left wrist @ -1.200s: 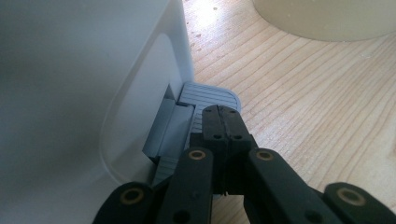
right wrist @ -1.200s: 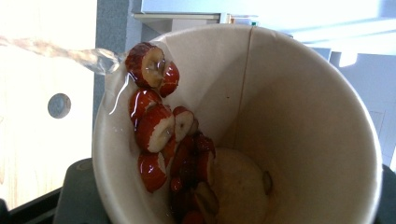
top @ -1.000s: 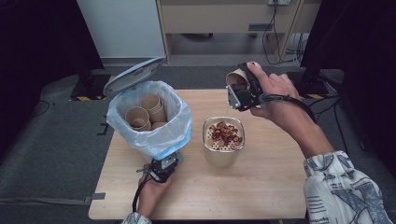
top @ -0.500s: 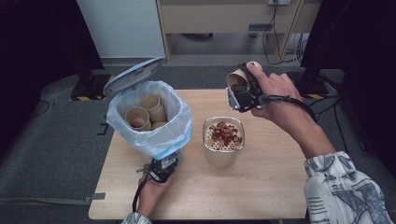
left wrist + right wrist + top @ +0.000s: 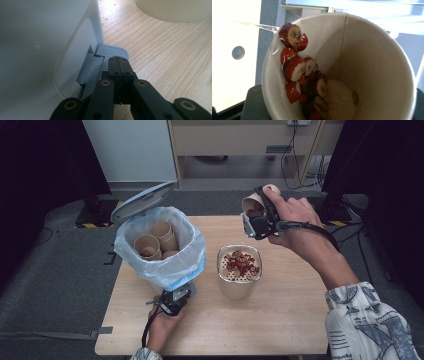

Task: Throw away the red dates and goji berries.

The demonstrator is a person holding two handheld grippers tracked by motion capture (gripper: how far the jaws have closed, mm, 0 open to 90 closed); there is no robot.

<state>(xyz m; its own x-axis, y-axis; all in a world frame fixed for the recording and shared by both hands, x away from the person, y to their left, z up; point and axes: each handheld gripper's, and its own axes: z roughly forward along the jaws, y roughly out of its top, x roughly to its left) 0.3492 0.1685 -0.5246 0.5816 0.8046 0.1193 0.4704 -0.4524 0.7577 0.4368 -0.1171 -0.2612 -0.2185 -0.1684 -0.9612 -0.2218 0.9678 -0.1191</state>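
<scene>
A tan paper cup is held tilted above the table's far side, with my right gripper shut on it. Inside the cup, red date slices cling to the wall and a thin stream of liquid runs off the rim. Below it stands a cream pot whose top holds more red slices. A pedal bin lined with a blue bag has its lid up and used cups inside. My left gripper is shut, with its tips resting on the bin's grey pedal.
The bin's white wall is close on the left in the left gripper view, with the pot's base farther off. Bare wooden tabletop lies in front of the pot. Cables and cabinets stand beyond the table.
</scene>
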